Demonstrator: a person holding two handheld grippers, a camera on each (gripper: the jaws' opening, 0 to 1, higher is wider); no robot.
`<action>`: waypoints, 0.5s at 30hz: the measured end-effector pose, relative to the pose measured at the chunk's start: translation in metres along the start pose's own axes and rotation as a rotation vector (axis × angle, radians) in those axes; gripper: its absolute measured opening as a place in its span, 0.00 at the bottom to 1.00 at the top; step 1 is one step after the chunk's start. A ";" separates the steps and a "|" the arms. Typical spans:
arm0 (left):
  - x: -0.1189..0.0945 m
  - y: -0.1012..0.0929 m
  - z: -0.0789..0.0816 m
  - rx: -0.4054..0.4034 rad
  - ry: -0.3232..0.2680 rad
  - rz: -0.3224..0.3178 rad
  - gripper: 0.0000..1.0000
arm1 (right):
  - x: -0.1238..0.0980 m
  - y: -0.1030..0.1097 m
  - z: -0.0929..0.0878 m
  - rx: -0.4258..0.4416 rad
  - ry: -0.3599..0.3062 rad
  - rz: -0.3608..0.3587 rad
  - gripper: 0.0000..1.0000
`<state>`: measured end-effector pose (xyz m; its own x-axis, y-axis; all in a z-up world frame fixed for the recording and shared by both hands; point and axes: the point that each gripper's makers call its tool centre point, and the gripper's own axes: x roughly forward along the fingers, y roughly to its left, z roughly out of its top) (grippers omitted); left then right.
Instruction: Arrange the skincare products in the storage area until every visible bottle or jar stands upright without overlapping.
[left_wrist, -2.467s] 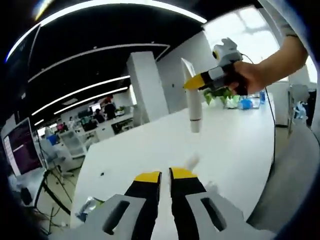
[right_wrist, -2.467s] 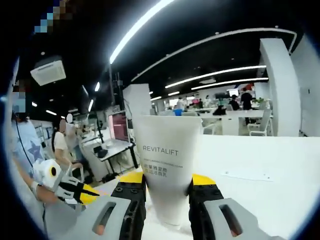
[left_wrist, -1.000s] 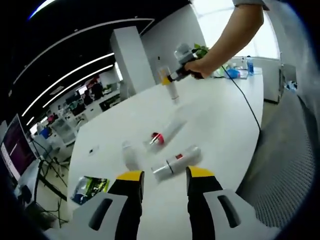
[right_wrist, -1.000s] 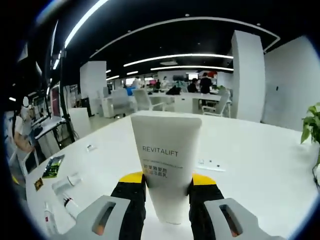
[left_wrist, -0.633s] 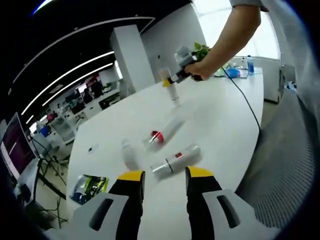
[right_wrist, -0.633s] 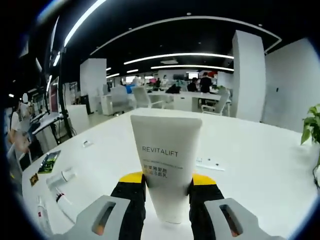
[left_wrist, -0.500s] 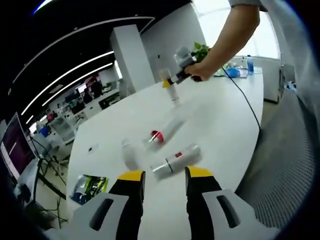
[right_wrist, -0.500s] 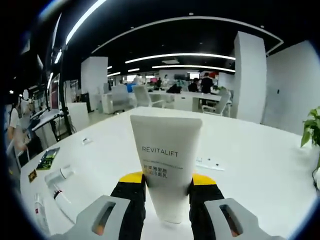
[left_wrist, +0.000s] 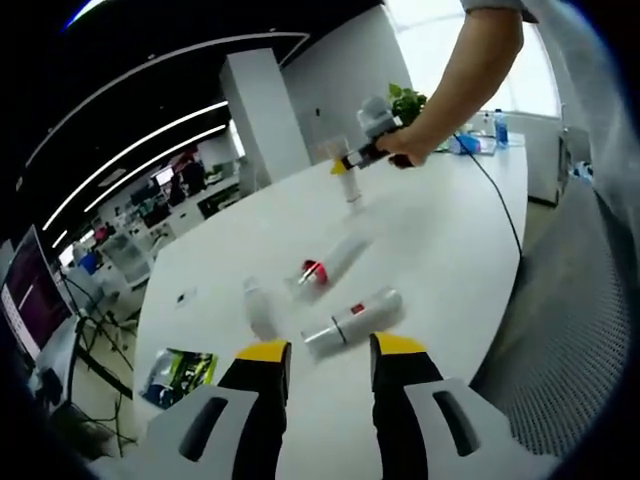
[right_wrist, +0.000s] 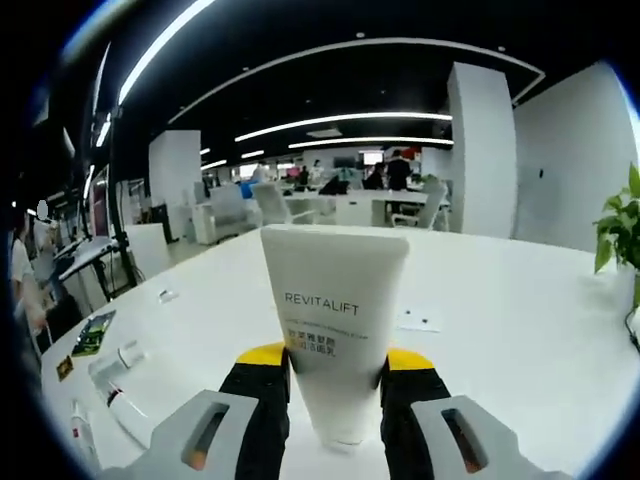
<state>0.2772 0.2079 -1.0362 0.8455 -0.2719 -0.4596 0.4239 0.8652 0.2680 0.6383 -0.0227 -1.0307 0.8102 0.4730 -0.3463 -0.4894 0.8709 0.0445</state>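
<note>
My right gripper (right_wrist: 335, 362) is shut on a white tube marked REVITALIFT (right_wrist: 335, 310), held upright with its cap end down over the white table (right_wrist: 500, 360). In the left gripper view that right gripper (left_wrist: 350, 162), held by a person's hand, keeps the tube (left_wrist: 351, 187) at the table's far side; whether it touches the top I cannot tell. My left gripper (left_wrist: 330, 350) is open above the near edge, holding nothing. Just beyond it lie a white bottle with a red label (left_wrist: 353, 320), a tube with a red cap (left_wrist: 328, 264) and a small white bottle (left_wrist: 258, 309).
A green packet (left_wrist: 180, 370) lies near the table's left edge. A potted plant (left_wrist: 408, 100) and blue bottles (left_wrist: 497, 128) stand at the far end. A cable (left_wrist: 495, 200) runs across the right side. A small card (right_wrist: 420, 320) lies beyond the held tube.
The right gripper with its tube has drifted slightly right and farther off in the left gripper view. The left gripper and the lying products have stayed put.
</note>
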 end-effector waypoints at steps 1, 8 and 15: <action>0.000 0.000 0.000 -0.001 0.000 0.001 0.32 | 0.000 0.000 -0.001 0.004 0.010 0.000 0.29; -0.001 0.001 0.001 0.004 -0.006 0.007 0.31 | -0.008 0.005 -0.005 -0.002 0.042 0.003 0.33; -0.002 0.002 0.003 0.009 -0.018 0.015 0.32 | -0.030 0.020 -0.017 0.066 0.093 0.003 0.43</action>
<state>0.2778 0.2091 -1.0317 0.8574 -0.2662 -0.4404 0.4139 0.8653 0.2826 0.5991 -0.0215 -1.0352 0.7739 0.4635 -0.4315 -0.4666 0.8780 0.1062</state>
